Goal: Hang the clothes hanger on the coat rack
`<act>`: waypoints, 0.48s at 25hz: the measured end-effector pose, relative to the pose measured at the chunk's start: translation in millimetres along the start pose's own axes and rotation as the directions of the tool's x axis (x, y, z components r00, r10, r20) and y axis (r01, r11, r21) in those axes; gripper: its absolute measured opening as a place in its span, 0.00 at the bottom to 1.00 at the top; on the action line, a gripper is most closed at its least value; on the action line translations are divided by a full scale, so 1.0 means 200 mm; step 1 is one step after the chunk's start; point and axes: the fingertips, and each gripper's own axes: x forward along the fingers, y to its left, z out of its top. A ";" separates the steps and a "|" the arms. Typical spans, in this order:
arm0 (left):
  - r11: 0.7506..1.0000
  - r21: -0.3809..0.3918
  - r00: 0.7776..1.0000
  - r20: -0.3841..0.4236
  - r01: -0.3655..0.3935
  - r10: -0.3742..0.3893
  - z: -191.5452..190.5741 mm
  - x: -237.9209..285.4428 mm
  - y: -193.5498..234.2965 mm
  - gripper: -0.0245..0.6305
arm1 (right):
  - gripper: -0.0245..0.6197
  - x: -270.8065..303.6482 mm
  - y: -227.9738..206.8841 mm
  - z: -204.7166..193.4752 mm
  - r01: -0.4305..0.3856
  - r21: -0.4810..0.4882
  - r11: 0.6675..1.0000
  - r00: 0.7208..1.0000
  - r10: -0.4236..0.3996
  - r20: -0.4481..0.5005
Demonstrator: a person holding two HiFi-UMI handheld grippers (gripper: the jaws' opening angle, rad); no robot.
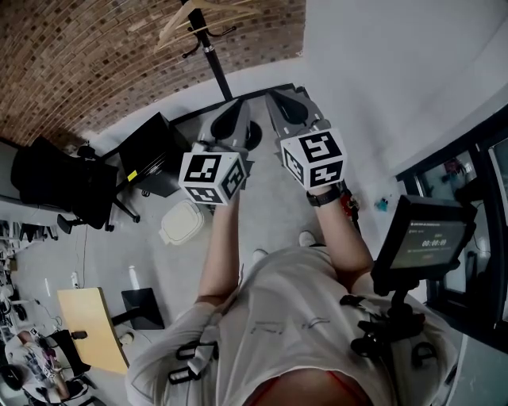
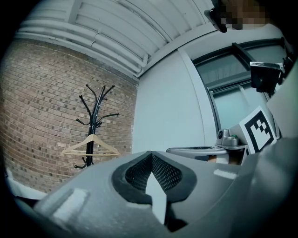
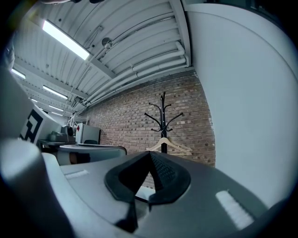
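Wooden clothes hanger (image 2: pixel 91 145) hangs low on the pole of the coat rack (image 2: pixel 95 109), which stands before the brick wall (image 2: pixel 42 93). Left gripper (image 2: pixel 150 155) and right gripper (image 3: pixel 150 155), well apart from the rack, are both pressed together and empty. The hanger is probably light, stiff and smooth, and best gripped on its bottom bar or a shoulder arm.

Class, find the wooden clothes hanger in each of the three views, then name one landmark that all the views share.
Head view: the clothes hanger is at the top edge, left of centre.
Left gripper view: the hanger is left of centre at mid-height, up and left of the jaws.
Right gripper view: the hanger is just right of centre, just above the jaws.
Shared landmark: the black coat rack that it hangs on, against the brick wall.
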 end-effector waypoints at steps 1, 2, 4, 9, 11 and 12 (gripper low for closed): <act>1.000 0.001 1.000 -0.003 0.004 -0.004 0.00 0.00 0.00 0.04 | 0.05 0.00 0.00 0.00 -0.002 0.001 1.000 1.000 0.002 0.001; 1.000 0.002 1.000 -0.006 0.009 -0.009 -0.01 0.00 -0.01 0.04 | 0.05 0.01 0.00 0.00 -0.003 0.003 1.000 1.000 0.003 0.001; 1.000 0.004 1.000 -0.011 0.017 -0.017 -0.01 0.01 -0.02 0.04 | 0.05 0.01 -0.01 0.00 -0.001 0.010 1.000 1.000 0.001 0.000; 1.000 0.007 1.000 -0.019 0.012 -0.012 0.00 0.00 -0.01 0.04 | 0.05 0.00 -0.03 0.00 0.007 0.014 1.000 1.000 -0.008 0.001; 1.000 0.005 1.000 -0.020 0.005 -0.005 0.00 -0.01 0.00 0.04 | 0.05 -0.01 -0.03 0.00 0.007 0.014 1.000 1.000 -0.007 -0.001; 1.000 0.004 1.000 -0.019 0.003 -0.002 0.00 -0.01 0.00 0.04 | 0.05 -0.02 -0.02 0.00 0.005 0.013 1.000 1.000 -0.005 -0.002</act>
